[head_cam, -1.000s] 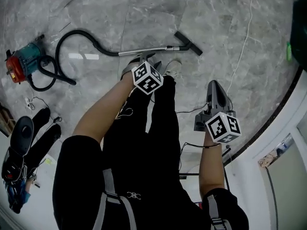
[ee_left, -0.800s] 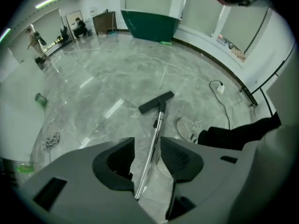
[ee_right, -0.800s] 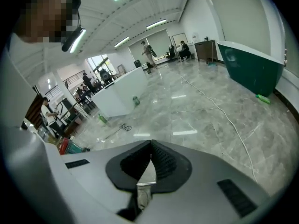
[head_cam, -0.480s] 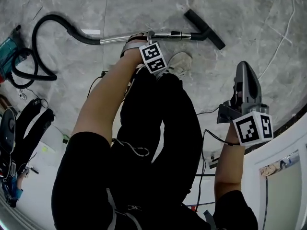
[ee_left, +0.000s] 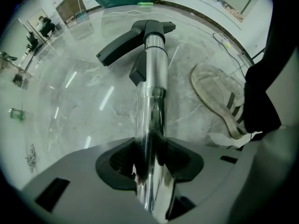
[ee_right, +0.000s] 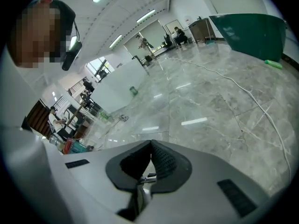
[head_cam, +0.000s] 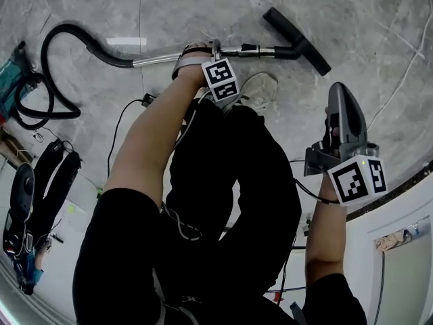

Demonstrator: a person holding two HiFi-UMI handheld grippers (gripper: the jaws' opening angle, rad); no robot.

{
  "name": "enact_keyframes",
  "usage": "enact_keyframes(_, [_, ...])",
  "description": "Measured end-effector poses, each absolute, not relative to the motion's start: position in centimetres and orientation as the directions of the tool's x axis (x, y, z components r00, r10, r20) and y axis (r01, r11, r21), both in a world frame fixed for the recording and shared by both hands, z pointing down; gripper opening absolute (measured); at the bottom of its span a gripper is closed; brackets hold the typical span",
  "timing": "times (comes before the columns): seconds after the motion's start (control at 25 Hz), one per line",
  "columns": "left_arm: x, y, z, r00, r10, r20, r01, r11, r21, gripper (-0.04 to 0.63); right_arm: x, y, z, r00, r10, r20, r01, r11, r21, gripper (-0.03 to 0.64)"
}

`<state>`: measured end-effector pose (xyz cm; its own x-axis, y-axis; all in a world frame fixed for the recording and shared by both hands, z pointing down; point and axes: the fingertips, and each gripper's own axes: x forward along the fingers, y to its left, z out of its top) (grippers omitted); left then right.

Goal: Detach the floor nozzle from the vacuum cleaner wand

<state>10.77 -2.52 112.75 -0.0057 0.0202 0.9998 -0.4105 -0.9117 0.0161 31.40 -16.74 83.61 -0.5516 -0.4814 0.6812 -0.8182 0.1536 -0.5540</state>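
A chrome vacuum wand [head_cam: 162,57] lies on the grey marble floor, with the black floor nozzle [head_cam: 298,40] on its right end. My left gripper [head_cam: 206,49] points straight down onto the wand near the middle. In the left gripper view the wand [ee_left: 152,101] runs between the pads of that gripper [ee_left: 149,164] toward the nozzle [ee_left: 126,41]. Those jaws are opening slightly while the pads still rest against the tube. My right gripper [head_cam: 340,95] hangs at the right, above the floor and apart from the nozzle. It is shut [ee_right: 150,146] with nothing in it.
A black hose [head_cam: 64,36] curves from the wand to the teal vacuum body [head_cam: 8,80] at the far left. The person's shoe [head_cam: 260,90] rests just below the wand. A white cable [ee_right: 252,97] crosses the floor, and a green bin [ee_right: 252,31] stands at the right.
Both grippers have sunk toward the floor. The left one has come down onto the wand. The right one stayed shut and dropped lower at the right.
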Motion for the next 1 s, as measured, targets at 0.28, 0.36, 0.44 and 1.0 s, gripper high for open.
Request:
enact_keyframes(0.28, [10.3, -4.4, 96.2, 0.252, -0.137, 0.958, -0.531, -0.847, 0.019, 0.164, 25.4, -11.5, 78.1, -0.549, -0.569, 0.613, -0.744, -0.002, -0.668, 0.045])
enact_keyframes(0.36, [10.0, -5.2, 92.2, 0.299, -0.168, 0.939, -0.560, -0.828, 0.030, 0.164, 24.1, -11.5, 76.9, -0.527, -0.600, 0.602, -0.729, -0.045, -0.683, 0.219])
enact_keyframes(0.44, [9.6, -5.3, 88.8, 0.343, -0.179, 0.922, -0.569, -0.821, 0.052, 0.164, 22.2, -12.4, 74.6, -0.552, -0.629, 0.548, -0.690, -0.026, -0.724, 0.267])
enact_keyframes(1.0, [10.1, -1.6, 81.5, 0.605, -0.157, 0.781, -0.601, -0.733, 0.319, 0.164, 15.6, -16.7, 68.0, -0.741, -0.540, 0.399, -0.595, 0.253, -0.763, 0.173])
